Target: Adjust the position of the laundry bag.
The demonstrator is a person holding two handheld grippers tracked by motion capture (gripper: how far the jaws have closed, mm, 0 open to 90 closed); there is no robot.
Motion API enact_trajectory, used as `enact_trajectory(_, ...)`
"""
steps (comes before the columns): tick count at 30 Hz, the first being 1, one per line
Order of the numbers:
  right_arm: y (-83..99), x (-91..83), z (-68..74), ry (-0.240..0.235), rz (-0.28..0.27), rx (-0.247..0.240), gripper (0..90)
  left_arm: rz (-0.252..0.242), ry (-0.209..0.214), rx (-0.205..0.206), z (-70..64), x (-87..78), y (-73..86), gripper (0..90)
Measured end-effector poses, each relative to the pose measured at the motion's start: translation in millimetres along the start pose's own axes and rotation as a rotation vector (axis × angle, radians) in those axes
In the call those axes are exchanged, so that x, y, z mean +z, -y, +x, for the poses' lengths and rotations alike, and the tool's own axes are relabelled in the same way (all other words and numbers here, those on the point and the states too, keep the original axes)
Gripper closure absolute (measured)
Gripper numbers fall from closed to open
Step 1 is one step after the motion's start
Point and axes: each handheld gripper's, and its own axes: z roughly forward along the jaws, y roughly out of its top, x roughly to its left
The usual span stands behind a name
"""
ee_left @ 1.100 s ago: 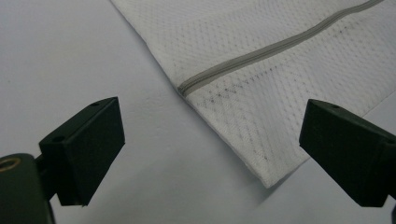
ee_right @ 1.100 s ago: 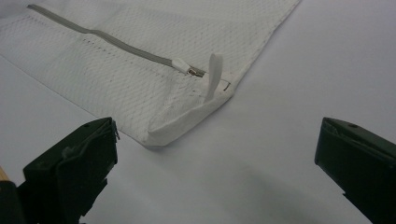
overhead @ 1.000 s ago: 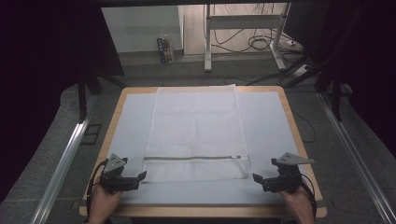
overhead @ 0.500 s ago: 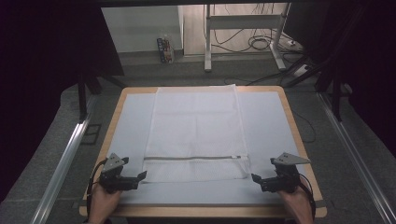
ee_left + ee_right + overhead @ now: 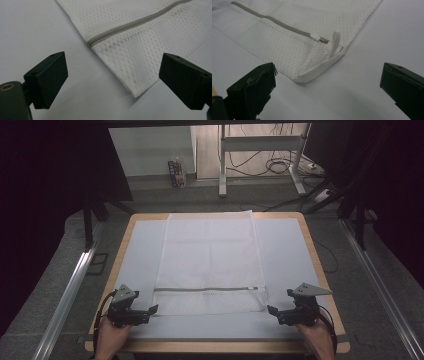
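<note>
Step judged in hand: pinching the two near corners of the white mesh laundry bag (image 5: 210,265), likely for a fold or a lift.

For a clean grasp, each tool is best brought low and level, one jaw slid under the corner, the other closed on top; both corners are best taken together so the mesh stays square. The hanging loop (image 5: 335,42) and zipper pull (image 5: 318,38) are best avoided.

Left tool (image 5: 150,310): jaws spread wide, nothing held. Right tool (image 5: 272,310): jaws spread wide, nothing held.

The bag is laid flat on the table (image 5: 290,250), zipper (image 5: 205,289) near the person's edge. Its near-left corner (image 5: 135,93) is framed between the left jaws, just ahead, not touched. Its near-right corner (image 5: 302,78) is seen just ahead of the right jaws, towards the left one, slightly curled up.
</note>
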Motion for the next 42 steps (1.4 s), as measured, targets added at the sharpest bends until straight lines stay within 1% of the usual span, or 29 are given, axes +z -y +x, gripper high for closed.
enact_trajectory(2,-0.4,1.2,0.5,-0.004,0.005,0.003,0.0,0.008,-0.001,0.002,-0.5,0.8,0.2,8.3)
enact_trajectory(5,-1.7,2.6,1.5,0.000,0.002,-0.004,0.0,0.013,0.003,0.004,-1.6,1.5,-0.1,8.3)
enact_trajectory(11,-4.0,5.3,4.7,0.010,-0.001,-0.016,0.0,0.021,0.025,-0.005,-2.6,1.9,-1.7,8.7)
enact_trajectory(12,-4.5,5.9,5.2,0.015,-0.003,-0.016,0.0,0.022,0.027,-0.005,-2.5,2.2,-2.0,8.7)
enact_trajectory(14,-5.0,8.2,6.1,0.030,0.002,-0.024,0.0,0.023,0.017,-0.011,-2.7,3.9,-3.0,8.1)
enact_trajectory(16,-5.7,11.9,7.1,0.045,0.021,-0.039,0.0,0.020,0.012,-0.006,-2.6,6.0,-4.7,5.3)
enact_trajectory(17,-7.8,16.3,7.3,0.062,0.032,-0.024,0.0,0.016,0.012,-0.002,-2.7,7.1,-5.7,4.8)
enact_trajectory(18,-9.0,18.4,6.8,0.057,0.032,-0.014,0.0,0.017,0.015,0.010,-3.0,9.5,-7.3,4.5)
enact_trajectory(19,-9.0,18.4,6.8,0.057,0.032,-0.014,0.0,0.017,0.015,0.010,-3.0,9.5,-7.3,3.8)
enact_trajectory(20,-9.8,19.6,6.6,0.051,0.033,-0.007,0.0,0.010,0.024,0.014,-2.9,10.6,-8.0,3.8)
enact_trajectory(22,-11.9,22.9,6.3,0.036,0.034,-0.001,0.0,0.002,0.027,0.015,-3.1,11.5,-9.4,4.5)
enact_trajectory(24,-12.8,24.0,6.3,0.026,0.042,-0.009,0.0,0.003,0.013,0.015,-2.3,12.9,-10.1,5.6)
enact_trajectory(25,-13.5,24.6,6.4,0.030,0.047,-0.014,0.2,0.004,0.010,0.015,-1.6,13.8,-10.3,6.0)
enact_trajectory(29,-16.1,25.3,6.3,0.036,0.062,-0.023,0.8,-0.004,0.010,0.010,0.5,15.9,-12.3,6.2)
enact_trajectory(31,-17.5,26.2,5.5,0.012,0.074,-0.008,1.0,-0.007,0.006,0.014,0.5,17.6,-13.9,6.2)
enact_trajectory(32,-18.3,27.0,5.3,0.005,0.076,-0.011,1.0,-0.003,0.003,0.019,0.5,18.9,-14.6,6.3)
enact_trajectory(34,-20.1,29.4,6.1,0.005,0.085,-0.024,1.3,0.011,-0.009,0.032,-0.1,22.9,-15.9,6.6)
enact_trajectory(37,-22.9,31.8,7.1,0.017,0.094,-0.033,6.7,0.029,-0.025,0.047,-0.5,29.0,-18.1,7.5)
enact_trajectory(38,-23.7,32.1,6.9,0.019,0.093,-0.034,10.5,0.033,-0.027,0.052,-0.6,30.5,-18.9,8.1)
enact_trajectory(39,-25.1,31.9,6.3,0.034,0.088,-0.042,18.7,0.038,-0.027,0.057,-0.4,31.6,-19.5,12.2)
enact_trajectory(40,-25.1,31.9,6.3,0.034,0.088,-0.042,18.7,0.037,-0.026,0.056,-0.5,32.5,-19.8,12.2)
enact_trajectory(41,-25.7,31.5,5.8,0.047,0.090,-0.043,20.8,0.041,-0.028,0.054,0.1,33.6,-20.8,12.8)
enact_trajectory(42,-26.8,31.3,4.2,0.053,0.090,-0.044,24.9,0.039,-0.030,0.050,0.5,34.2,-21.4,13.4)
